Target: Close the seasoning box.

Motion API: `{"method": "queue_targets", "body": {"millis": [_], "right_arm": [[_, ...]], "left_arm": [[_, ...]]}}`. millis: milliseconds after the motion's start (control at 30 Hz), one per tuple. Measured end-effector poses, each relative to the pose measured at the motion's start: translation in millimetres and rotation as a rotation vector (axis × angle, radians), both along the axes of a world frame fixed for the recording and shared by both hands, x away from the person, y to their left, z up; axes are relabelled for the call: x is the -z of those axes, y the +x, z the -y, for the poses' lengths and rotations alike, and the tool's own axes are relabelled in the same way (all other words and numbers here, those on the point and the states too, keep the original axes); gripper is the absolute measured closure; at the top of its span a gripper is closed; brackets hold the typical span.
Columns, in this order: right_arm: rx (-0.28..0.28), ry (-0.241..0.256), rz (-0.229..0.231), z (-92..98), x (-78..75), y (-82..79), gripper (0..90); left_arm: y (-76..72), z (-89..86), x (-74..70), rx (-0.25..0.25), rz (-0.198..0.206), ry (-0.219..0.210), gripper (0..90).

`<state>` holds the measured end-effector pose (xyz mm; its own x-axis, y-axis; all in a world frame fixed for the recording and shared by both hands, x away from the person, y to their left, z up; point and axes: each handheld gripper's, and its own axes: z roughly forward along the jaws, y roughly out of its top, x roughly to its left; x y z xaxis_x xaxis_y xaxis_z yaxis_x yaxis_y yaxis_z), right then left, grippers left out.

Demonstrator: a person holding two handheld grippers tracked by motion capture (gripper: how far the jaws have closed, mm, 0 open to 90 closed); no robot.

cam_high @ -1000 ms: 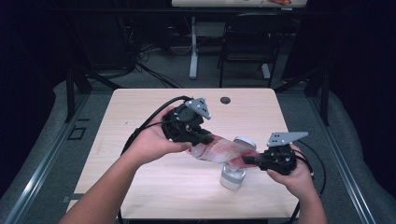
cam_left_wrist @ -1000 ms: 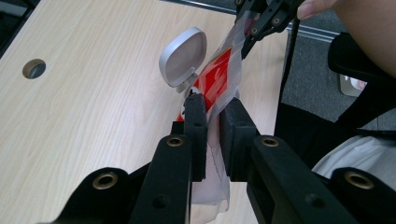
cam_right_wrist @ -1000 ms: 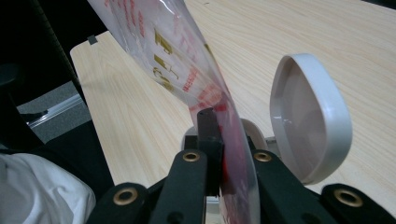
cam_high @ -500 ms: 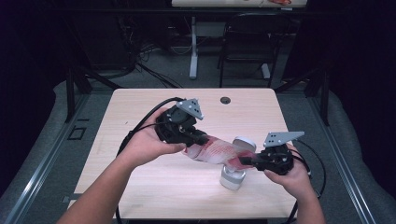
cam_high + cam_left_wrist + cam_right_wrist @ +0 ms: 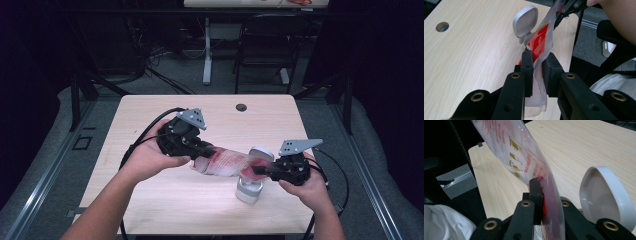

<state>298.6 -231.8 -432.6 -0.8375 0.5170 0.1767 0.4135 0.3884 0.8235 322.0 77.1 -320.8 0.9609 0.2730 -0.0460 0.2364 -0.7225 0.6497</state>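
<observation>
Left claw (image 5: 207, 151): its two black jaws are pinching one end of the plastic pouch (image 5: 227, 162); in the left gripper view the film is running down through the narrow gap between the jaws (image 5: 537, 72).
Right claw (image 5: 260, 171): it is clamping the other end of the plastic pouch; in the right gripper view the clear film is sitting between the near-closed jaws (image 5: 546, 200).
Plastic pouch: it is hanging above the desk (image 5: 165, 200), stretched between the two claws; it is clear with red print, and gold marks are showing on it in the right gripper view (image 5: 519, 160).
Left hand (image 5: 150, 155): it is gripping the left tool over the middle of the desk, with a black cable (image 5: 145, 135) looping away from it.
Right hand (image 5: 305, 182): it is holding the right tool near the desk's right front part.
White container (image 5: 249, 189): it is standing on the desk just below the pouch's right end, with its hinged lid (image 5: 261, 153) standing open and upright.
Lid: in the right gripper view its hollow inner side (image 5: 606, 195) is facing the camera, just beside the pouch.
Desk hole (image 5: 241, 107): it is lying near the far edge, well apart from the work.
</observation>
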Motion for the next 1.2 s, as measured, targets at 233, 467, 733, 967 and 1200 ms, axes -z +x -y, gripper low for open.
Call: {"method": "queue_targets", "body": {"millis": [233, 467, 733, 967, 1200], "right_arm": [[0.0, -0.007, 0.016, -3.0, 0.4, 2.0, 86.6], [0.0, 0.014, 0.028, -3.0, 1.7, 3.7, 85.2], [0.0, 0.039, 0.039, -5.1, 4.0, 3.5, 85.3], [-0.003, 0.065, 0.036, -4.9, 7.6, 5.3, 84.0], [-0.001, 0.073, 0.039, -5.3, 10.3, 6.4, 82.3]], "left_arm": [[0.0, -5.7, 4.2, -0.01, 0.011, -0.006, 80.9], [0.1, -13.6, 9.9, -0.021, 0.007, -0.014, 81.3], [1.9, -25.9, 18.5, -0.039, -0.008, -0.031, 81.2], [3.0, -34.0, 25.6, -0.05, -0.021, -0.04, 81.2], [3.9, -40.6, 34.2, -0.06, -0.041, -0.06, 81.2]]}}
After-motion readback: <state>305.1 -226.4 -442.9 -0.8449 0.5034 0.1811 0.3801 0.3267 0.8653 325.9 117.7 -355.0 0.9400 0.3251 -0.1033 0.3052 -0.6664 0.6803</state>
